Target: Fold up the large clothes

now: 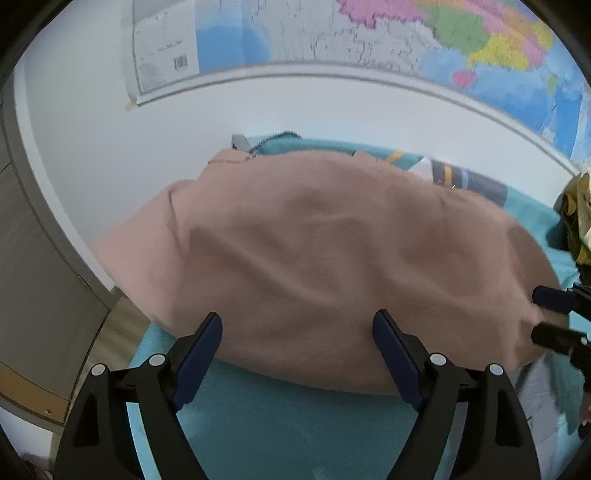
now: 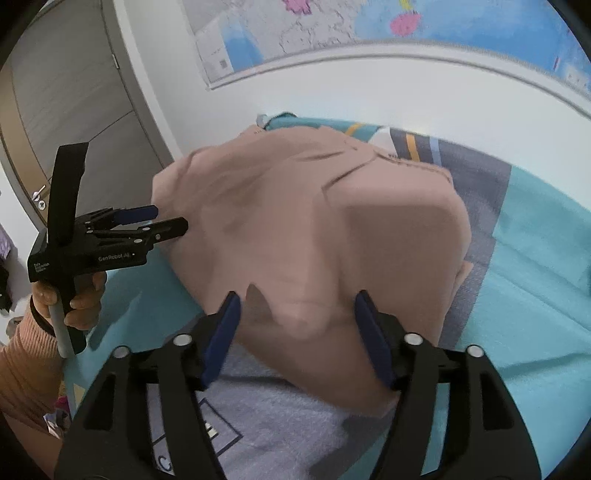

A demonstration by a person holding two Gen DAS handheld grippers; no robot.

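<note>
right wrist: pink garment on bed

A bed with a turquoise cover stands against the white wall. On it lies 1 large pink garment, spread wide with its left end hanging past the bed's edge. A grey-lilac printed cloth lies partly beneath the garment at the near side, and a striped piece shows by the wall.

The pink garment is motion-blurred and hides most of the teal bedsheet. The wall map is cut off by the frame; its print is illegible.
</note>
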